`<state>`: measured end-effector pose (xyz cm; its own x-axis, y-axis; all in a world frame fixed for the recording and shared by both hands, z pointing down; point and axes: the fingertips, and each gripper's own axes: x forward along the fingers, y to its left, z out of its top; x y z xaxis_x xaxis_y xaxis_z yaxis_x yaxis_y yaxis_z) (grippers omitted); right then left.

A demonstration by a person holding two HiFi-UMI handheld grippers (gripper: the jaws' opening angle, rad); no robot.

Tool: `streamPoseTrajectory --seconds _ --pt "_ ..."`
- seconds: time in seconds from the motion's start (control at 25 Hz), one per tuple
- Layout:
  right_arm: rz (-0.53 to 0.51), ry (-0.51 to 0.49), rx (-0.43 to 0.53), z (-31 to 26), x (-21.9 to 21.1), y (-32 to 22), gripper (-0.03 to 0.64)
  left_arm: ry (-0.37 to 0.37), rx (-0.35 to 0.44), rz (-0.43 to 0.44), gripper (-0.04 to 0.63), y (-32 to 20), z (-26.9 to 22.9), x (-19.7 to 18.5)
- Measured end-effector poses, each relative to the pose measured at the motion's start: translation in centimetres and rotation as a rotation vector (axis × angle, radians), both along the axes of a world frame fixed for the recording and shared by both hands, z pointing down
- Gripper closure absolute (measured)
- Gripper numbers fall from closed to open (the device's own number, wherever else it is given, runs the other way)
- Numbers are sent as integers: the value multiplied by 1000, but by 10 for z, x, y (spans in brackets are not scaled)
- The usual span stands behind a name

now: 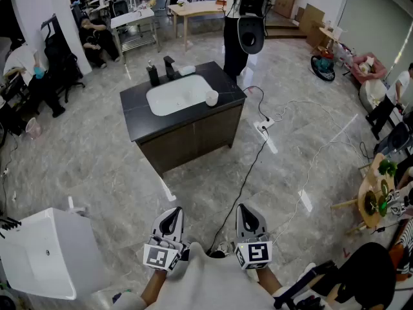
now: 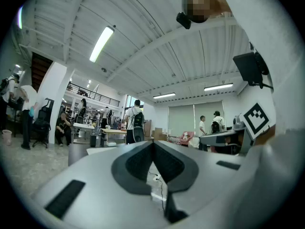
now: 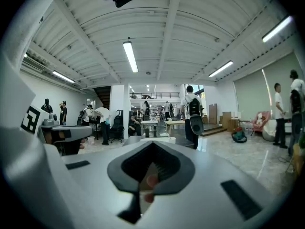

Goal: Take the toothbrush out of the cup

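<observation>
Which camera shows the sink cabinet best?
The head view: it shows the whole sink cabinet from above, dark top and white basin. Both gripper views catch only a low sliver of it beyond their jaws.

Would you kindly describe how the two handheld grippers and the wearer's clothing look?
The left gripper and right gripper both have pale grey shells with dark grey, pointed jaw linings and small black slots. Each carries a cube with black-and-white square markers behind the jaws. The person wears a pale top.
</observation>
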<state>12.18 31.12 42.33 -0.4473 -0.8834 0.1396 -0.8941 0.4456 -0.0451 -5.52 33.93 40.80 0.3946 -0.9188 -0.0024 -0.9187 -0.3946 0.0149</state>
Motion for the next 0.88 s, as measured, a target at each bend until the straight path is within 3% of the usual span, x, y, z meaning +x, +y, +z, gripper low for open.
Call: streamPoseTrajectory --seconds 0.4,0.88 --pt "18 10 6 1 2 -13 612 -57 16 11 600 -14 -3 0" --pt "18 -7 9 0 -3 -12 612 -56 14 21 600 -14 -1 -3"
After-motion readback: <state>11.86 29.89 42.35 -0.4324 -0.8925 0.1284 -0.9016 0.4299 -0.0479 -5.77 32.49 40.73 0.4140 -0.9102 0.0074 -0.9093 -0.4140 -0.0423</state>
